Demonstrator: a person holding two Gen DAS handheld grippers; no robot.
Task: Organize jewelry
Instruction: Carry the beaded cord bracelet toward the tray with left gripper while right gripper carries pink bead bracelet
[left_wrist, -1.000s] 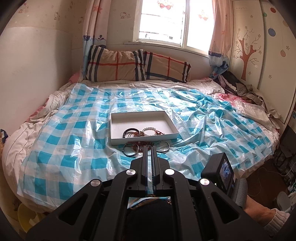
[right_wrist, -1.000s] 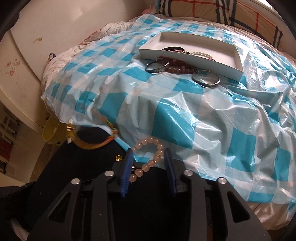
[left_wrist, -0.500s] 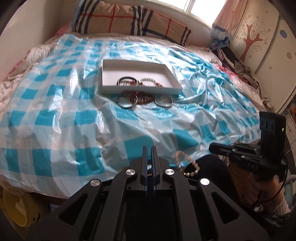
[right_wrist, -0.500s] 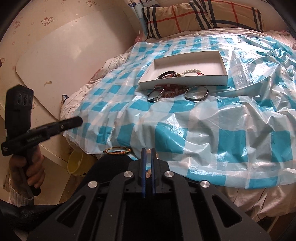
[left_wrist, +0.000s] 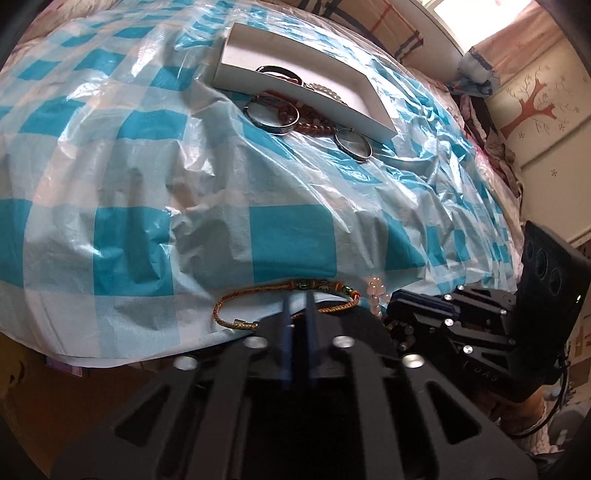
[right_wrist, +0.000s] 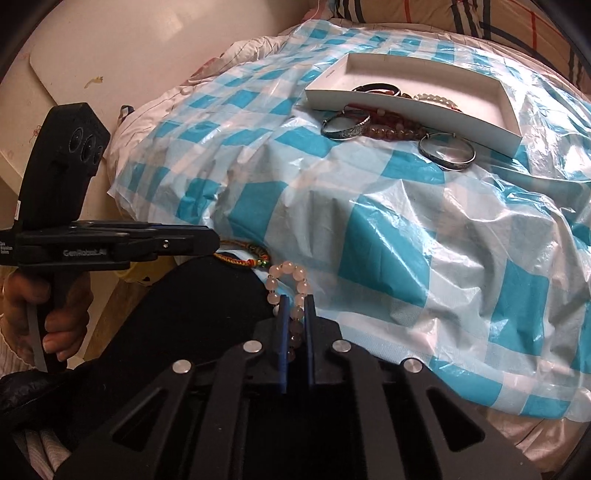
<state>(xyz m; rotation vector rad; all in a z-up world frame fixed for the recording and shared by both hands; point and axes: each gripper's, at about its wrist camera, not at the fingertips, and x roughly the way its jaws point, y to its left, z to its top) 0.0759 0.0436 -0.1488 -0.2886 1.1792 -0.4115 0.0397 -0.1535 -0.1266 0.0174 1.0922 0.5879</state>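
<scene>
Blue-and-white checked plastic sheeting (left_wrist: 288, 236) covers the bed. On it lies a shallow white tray (left_wrist: 236, 51) with dark bangles and pale beads inside. Just before its near wall lie two silver bangles (left_wrist: 272, 115) and a strand of reddish-brown beads (left_wrist: 317, 127) between them.

From the left wrist, the left hand-held gripper (left_wrist: 298, 301) has its blue fingers nearly together at a braided cord bracelet (left_wrist: 236, 301) on the sheet's near edge; whether they pinch the cord cannot be told. This view also takes in a tree decal (left_wrist: 528, 107) on the far wall.

Only the right wrist view shows a grip plainly: the right hand-held gripper (right_wrist: 296, 302), its jaws just having closed, is clamped narrow on a pink bead bracelet (right_wrist: 291, 278) at the sheet's edge, over a dark cloth (right_wrist: 177, 325). It also shows the left tool from the side, with a hand (right_wrist: 51, 310) around its handle.
</scene>
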